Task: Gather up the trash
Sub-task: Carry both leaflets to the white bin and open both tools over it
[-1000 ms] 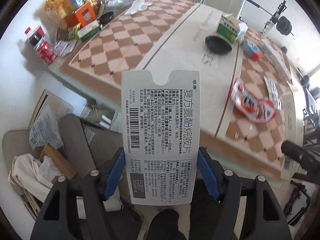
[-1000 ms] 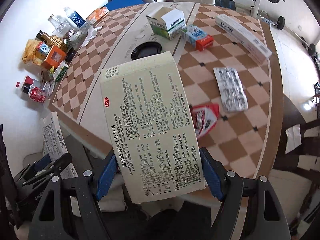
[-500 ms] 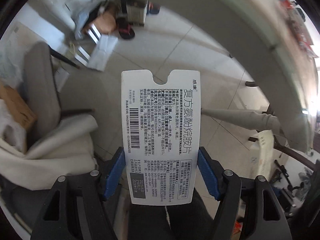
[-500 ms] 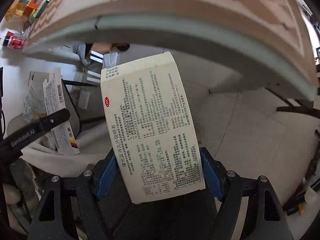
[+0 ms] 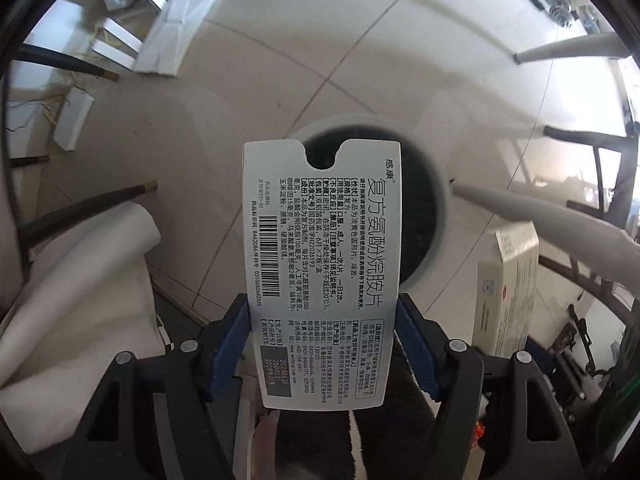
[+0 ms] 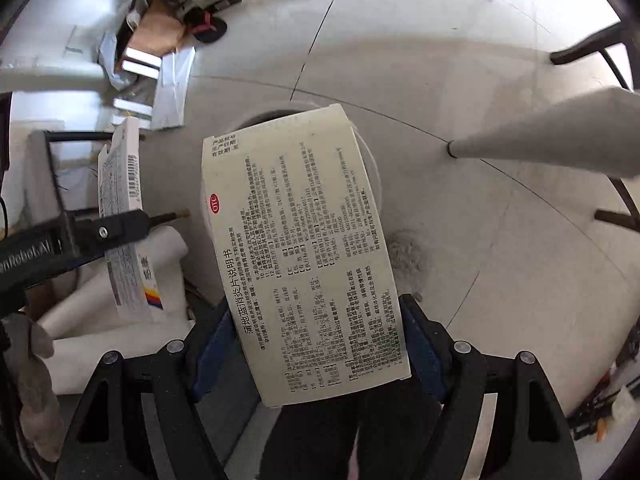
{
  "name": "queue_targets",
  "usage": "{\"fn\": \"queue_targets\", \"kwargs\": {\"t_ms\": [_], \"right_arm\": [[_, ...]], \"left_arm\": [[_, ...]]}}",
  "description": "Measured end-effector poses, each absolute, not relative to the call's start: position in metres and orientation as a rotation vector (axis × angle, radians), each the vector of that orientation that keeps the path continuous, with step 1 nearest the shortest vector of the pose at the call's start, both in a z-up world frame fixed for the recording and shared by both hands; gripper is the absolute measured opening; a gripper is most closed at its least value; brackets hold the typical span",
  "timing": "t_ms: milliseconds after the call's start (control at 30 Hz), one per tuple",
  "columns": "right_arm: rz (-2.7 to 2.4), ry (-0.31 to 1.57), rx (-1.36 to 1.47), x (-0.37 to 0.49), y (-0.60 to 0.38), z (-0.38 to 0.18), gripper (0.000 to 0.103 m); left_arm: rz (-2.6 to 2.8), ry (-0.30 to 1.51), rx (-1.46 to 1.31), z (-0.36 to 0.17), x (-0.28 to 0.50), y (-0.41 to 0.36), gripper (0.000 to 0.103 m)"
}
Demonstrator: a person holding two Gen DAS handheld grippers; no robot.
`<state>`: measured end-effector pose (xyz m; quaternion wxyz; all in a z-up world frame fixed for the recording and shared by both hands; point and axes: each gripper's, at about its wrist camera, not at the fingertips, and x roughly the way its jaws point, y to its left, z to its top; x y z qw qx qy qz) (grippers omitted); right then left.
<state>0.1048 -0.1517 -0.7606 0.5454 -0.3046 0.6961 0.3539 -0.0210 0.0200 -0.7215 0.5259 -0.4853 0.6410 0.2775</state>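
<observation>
My left gripper (image 5: 322,344) is shut on a flat white medicine box (image 5: 320,268) with black print and a barcode. It hangs over a round white trash bin (image 5: 434,200) with a dark inside, standing on the floor. My right gripper (image 6: 316,348) is shut on a cream medicine box (image 6: 300,248) with an OTC mark, above the same bin (image 6: 370,160), which it mostly hides. The left gripper and its box show in the right wrist view (image 6: 124,224). The cream box shows in the left wrist view (image 5: 506,288).
Pale tiled floor (image 5: 260,92) lies all round the bin. White table legs (image 5: 532,212) (image 6: 540,140) slant in at the right. Dark chair legs (image 5: 80,208), white cloth (image 5: 80,292) and scattered papers (image 5: 172,36) lie at the left. A dust clump (image 6: 408,256) lies by the bin.
Both grippers have swung down from the tabletop to under the table, and now hold their boxes over the trash bin, which has come into view. Both still grip their boxes.
</observation>
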Motion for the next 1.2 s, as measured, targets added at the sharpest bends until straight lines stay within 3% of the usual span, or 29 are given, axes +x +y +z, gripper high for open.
{"fn": "queue_targets", "kwargs": {"t_ms": [167, 267, 367, 767, 1200], "right_arm": [[0.831, 1.697, -0.770, 0.109, -0.146, -0.803, 0.081], [0.842, 1.708, -0.789, 0.113, -0.144, -0.815, 0.086], [0.849, 1.710, -0.797, 0.112, -0.143, -0.819, 0.100], [0.803, 1.624, -0.825, 0.116, -0.149, -0.779, 0.102], [0.812, 1.557, -0.773, 0.105, -0.165, -0.668, 0.102]], "left_arm": [[0.690, 1.560, -1.230, -0.747, -0.035, 0.021, 0.070], [0.710, 1.535, -1.250, -0.745, -0.040, 0.021, 0.098], [0.715, 1.526, -1.242, -0.739, -0.045, 0.019, 0.098], [0.854, 1.504, -0.992, -0.683, -0.057, 0.004, 0.098], [0.868, 1.516, -0.903, -0.575, -0.071, -0.037, 0.098]]}}
